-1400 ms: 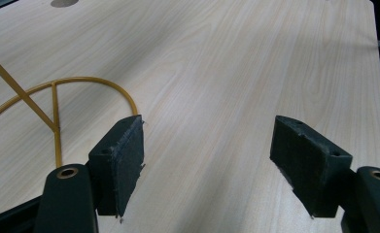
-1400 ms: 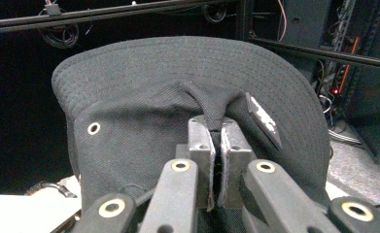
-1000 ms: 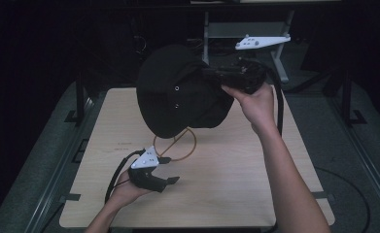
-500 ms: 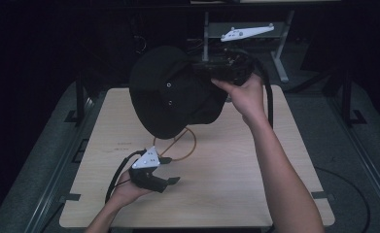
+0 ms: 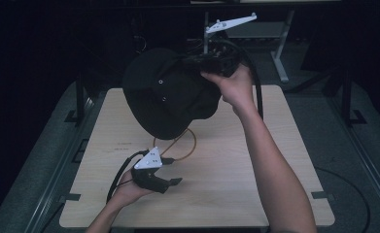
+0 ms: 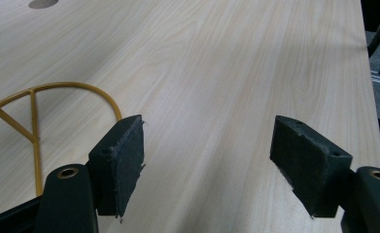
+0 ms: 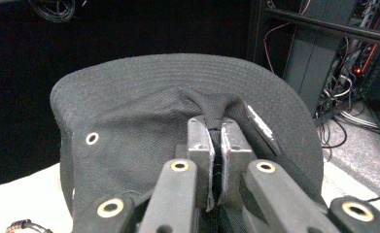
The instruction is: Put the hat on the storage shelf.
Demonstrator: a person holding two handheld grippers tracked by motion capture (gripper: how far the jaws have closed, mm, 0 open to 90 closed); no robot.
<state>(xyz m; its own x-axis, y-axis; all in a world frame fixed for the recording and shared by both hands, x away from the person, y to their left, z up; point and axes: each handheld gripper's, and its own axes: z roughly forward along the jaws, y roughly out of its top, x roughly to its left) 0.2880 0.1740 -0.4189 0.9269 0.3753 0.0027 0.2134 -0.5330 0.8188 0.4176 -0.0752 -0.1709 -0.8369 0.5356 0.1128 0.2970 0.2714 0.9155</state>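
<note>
A black bucket hat (image 5: 170,92) with metal eyelets hangs in the air above the far half of the wooden table (image 5: 236,165). My right gripper (image 5: 197,60) is shut on a fold of its crown, and the right gripper view shows the pinched hat (image 7: 144,116) between the pads of that right gripper (image 7: 218,141). A gold wire stand (image 5: 180,145) rests on the table below the hat. My left gripper (image 5: 170,182) sits low near the table's front left, open, with nothing between its fingers. Just left of the open left gripper (image 6: 207,150), the curved gold wire stand (image 6: 42,104) lies on the wood.
A metal stand with a white arm (image 5: 229,23) rises behind the table's far edge. Dark floor and black rails (image 5: 80,97) surround the table. Cables and equipment racks (image 7: 343,53) stand in the background of the right gripper view.
My right gripper has lifted the hat higher and carried it a little to the left. The left gripper has stayed in place, open.
</note>
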